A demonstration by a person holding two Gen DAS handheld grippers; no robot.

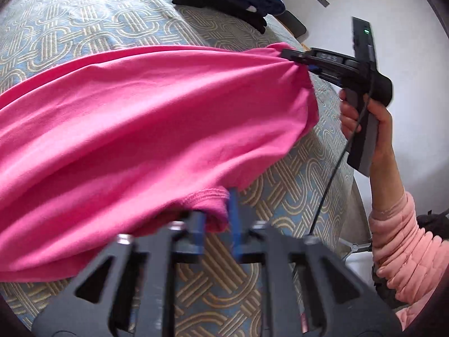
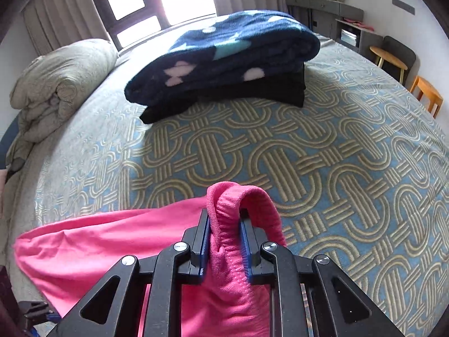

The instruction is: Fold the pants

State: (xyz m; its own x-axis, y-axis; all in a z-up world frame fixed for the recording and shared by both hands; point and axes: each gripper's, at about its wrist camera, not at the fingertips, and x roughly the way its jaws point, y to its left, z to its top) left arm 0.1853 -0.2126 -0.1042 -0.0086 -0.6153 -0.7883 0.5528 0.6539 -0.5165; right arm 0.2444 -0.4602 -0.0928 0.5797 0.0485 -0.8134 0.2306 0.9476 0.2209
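The pink pants [image 1: 140,118] hang stretched between both grippers above the patterned bedspread [image 1: 294,185]. My left gripper [image 1: 217,219] is shut on a stitched hem corner of the pants at the bottom of the left wrist view. My right gripper [image 2: 224,236] is shut on the elastic waistband [image 2: 238,210], which bunches up between its blue pads. The right gripper also shows in the left wrist view [image 1: 294,56], pinching the far corner of the pants, held by a hand in a pink sleeve.
A folded navy fleece with pale spots [image 2: 224,56] lies on folded black clothes [image 2: 252,95] further up the bed. A rolled beige quilt [image 2: 56,84] sits at the left. Wooden stools [image 2: 426,95] and a grey cabinet [image 2: 322,11] stand by the far wall.
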